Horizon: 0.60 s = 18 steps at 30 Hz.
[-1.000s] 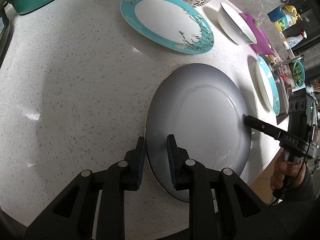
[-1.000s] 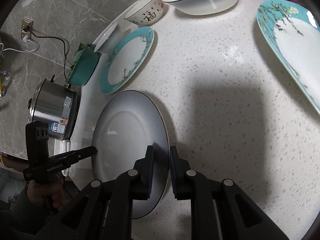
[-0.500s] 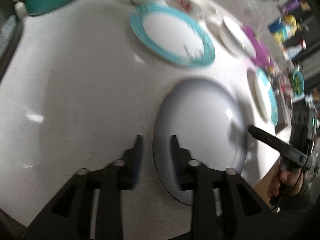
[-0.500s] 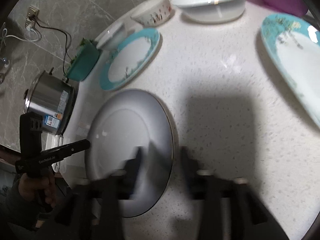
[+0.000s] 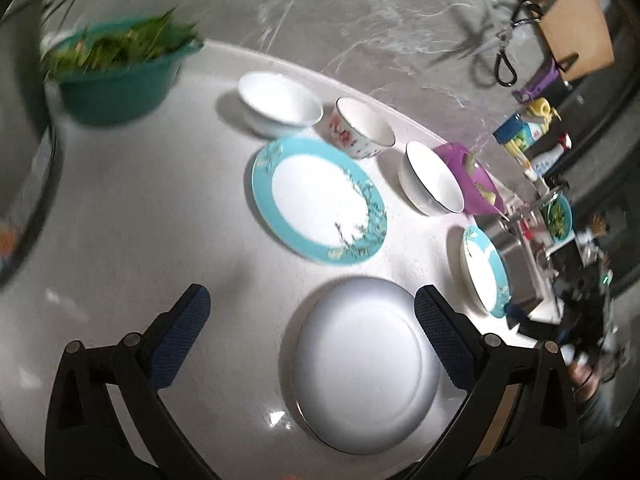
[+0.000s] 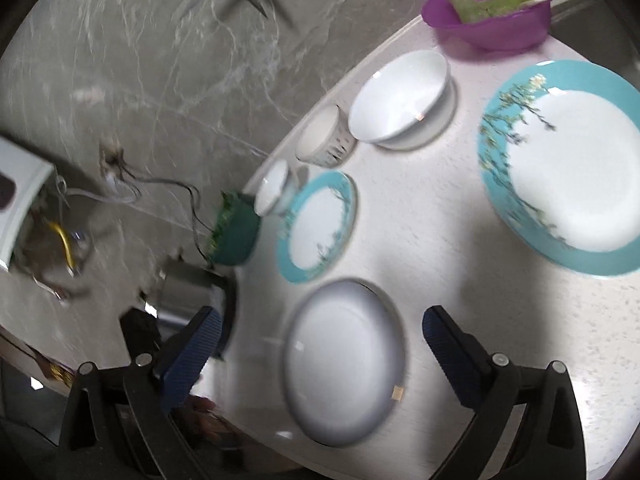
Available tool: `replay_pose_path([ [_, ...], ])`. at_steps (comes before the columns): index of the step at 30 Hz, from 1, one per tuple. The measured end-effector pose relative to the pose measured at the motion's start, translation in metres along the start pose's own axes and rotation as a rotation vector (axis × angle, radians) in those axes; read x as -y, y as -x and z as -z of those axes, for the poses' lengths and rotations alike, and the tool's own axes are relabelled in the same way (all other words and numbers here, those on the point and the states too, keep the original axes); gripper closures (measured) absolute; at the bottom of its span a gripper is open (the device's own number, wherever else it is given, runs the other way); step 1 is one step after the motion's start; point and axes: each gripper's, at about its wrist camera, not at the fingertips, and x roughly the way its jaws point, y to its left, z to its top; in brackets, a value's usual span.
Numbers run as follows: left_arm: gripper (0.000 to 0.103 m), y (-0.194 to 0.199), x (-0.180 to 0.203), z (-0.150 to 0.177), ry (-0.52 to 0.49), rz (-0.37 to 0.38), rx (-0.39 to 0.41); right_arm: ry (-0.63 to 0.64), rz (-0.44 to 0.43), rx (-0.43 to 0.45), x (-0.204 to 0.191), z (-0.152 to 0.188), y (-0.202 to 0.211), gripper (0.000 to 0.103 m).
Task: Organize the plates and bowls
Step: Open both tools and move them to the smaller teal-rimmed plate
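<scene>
A grey-white plate (image 5: pixel 366 364) lies flat on the white counter near its front edge; it also shows in the right wrist view (image 6: pixel 344 362). My left gripper (image 5: pixel 312 330) is open wide and empty, raised above the plate. My right gripper (image 6: pixel 320 342) is open wide and empty, also above it. A teal-rimmed plate (image 5: pixel 318 200) lies behind, and shows in the right wrist view (image 6: pixel 318 226). A second teal-rimmed plate (image 6: pixel 564 166) lies to the right, seen edge-on in the left wrist view (image 5: pixel 484 270). Three bowls stand at the back: white (image 5: pixel 280 104), red-patterned (image 5: pixel 362 126), white (image 5: pixel 432 178).
A teal basin of greens (image 5: pixel 116 76) stands at the back left. A purple bowl (image 6: pixel 490 8) with vegetable scraps sits near the sink. A steel cooker (image 6: pixel 192 292) stands at the counter's left end. Bottles (image 5: pixel 520 132) line the far right.
Both grippers let go of the grey-white plate, opened wide and pulled up and back. The plate now lies flat on the counter.
</scene>
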Motion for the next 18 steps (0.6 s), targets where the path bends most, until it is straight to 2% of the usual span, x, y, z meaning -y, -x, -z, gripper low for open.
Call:
replay_pose_path([
  [5,0.000,-0.008,-0.017,-0.032,0.054,0.049,-0.035,0.031,-0.011,0.031,-0.028,-0.028,-0.011,0.000],
  [7,0.000,-0.018,-0.026,-0.042,0.059,0.050,-0.054,0.017,-0.008,0.015,-0.035,-0.041,-0.025,0.000],
  [9,0.000,-0.027,-0.030,-0.051,0.022,0.028,-0.067,0.002,-0.017,-0.024,-0.039,-0.052,-0.044,0.000],
  [12,0.000,-0.050,-0.036,-0.061,-0.019,0.008,-0.134,-0.004,0.012,-0.048,-0.036,-0.065,-0.069,0.000],
  [14,0.000,-0.068,-0.042,-0.068,-0.020,-0.035,-0.184,-0.017,0.015,-0.056,-0.029,-0.074,-0.088,0.000],
  [18,0.000,-0.096,-0.058,-0.082,0.003,-0.103,-0.216,0.024,0.050,-0.106,-0.022,-0.084,-0.128,0.000],
])
